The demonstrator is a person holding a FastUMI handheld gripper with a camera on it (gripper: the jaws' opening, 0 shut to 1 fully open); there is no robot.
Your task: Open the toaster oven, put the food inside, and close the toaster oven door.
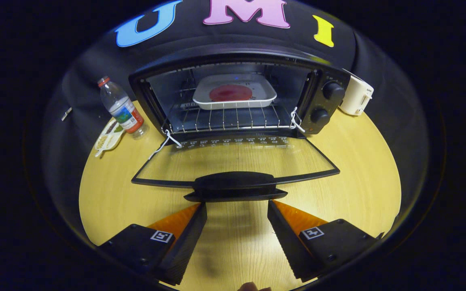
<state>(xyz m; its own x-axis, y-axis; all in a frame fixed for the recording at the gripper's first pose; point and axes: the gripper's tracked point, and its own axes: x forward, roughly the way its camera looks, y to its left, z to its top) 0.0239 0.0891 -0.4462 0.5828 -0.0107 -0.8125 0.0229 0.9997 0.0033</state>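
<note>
A black toaster oven (322, 76) stands at the back of the wooden table with its glass door (237, 159) folded down flat toward me. On the wire rack inside rests a white tray (265, 97) holding a round red piece of food (230, 93). The door's black handle (235, 186) lies just ahead of my fingertips. My gripper (237, 207) is open, its two fingers (192, 226) spread wide just below the handle with only bare table between them.
A plastic water bottle (121, 108) stands left of the oven, beside a small patterned dish (109, 137). A white appliance (356, 97) sits to the oven's right. Light wooden table (358, 169) stretches around the lowered door.
</note>
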